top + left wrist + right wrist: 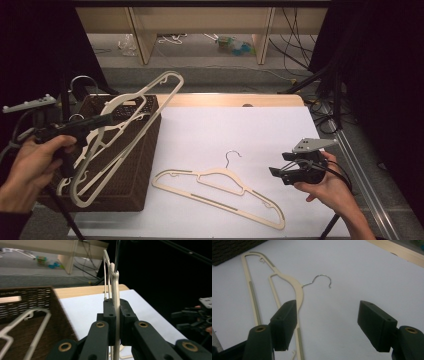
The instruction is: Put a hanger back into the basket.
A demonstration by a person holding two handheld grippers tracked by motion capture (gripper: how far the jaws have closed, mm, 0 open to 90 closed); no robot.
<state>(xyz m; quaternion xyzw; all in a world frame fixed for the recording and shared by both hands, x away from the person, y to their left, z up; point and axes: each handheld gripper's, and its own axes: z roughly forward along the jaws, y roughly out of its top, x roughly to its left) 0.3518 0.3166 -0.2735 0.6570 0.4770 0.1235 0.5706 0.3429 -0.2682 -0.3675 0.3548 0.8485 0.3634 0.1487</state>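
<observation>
The left gripper point(102, 120) is clenched on a cream hanger point(131, 131), its two black pads pressed flat against the thin plastic edge, as the left gripper view shows point(115, 290). That hanger is lifted above the dark wicker basket point(137, 172), tilted so one end rises past the basket's far rim and the other hangs low over its near corner. More pale hangers point(27, 322) lie inside the basket (how many, I cannot tell).

The right gripper point(276, 171) is released, its jaws standing wide apart with nothing between them. It hovers over the white sheet point(250, 130), well to the right of the basket. A second cream hanger point(220, 192) lies flat on that sheet, just beside the basket's right side, its metal hook point(231, 157) pointing away from the person. In the right gripper view this flat hanger point(287, 287) lies ahead of the open jaws, untouched.
</observation>
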